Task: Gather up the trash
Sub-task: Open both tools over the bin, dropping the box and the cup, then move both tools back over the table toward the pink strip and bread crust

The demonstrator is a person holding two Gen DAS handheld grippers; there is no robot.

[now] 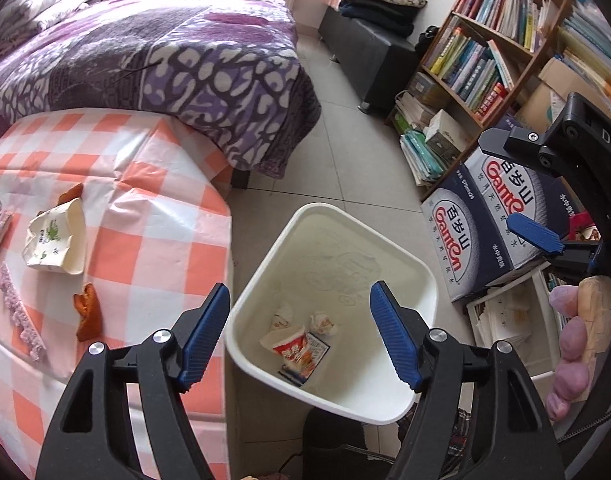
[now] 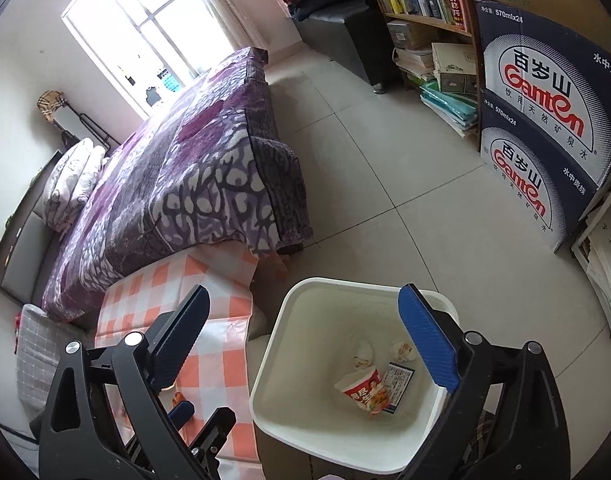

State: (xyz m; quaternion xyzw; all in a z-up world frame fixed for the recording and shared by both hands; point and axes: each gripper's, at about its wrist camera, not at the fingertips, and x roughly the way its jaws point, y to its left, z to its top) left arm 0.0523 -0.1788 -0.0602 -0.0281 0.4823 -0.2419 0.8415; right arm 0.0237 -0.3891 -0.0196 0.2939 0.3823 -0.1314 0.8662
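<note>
both the left gripper (image 1: 299, 318) and right gripper (image 2: 301, 336) hang spread and empty over the white plastic bin (image 1: 405, 408); a red-and-white paper cup (image 1: 293, 346) and crumpled wrappers (image 1: 323, 322) lie inside, near its bottom.

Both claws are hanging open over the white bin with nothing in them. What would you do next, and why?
Probably swing the left gripper back over the checked table toward the crumpled paper packet. Both grippers are open and empty, the bin already holds wrappers, and the packet and orange scraps remain on the cloth.
</note>
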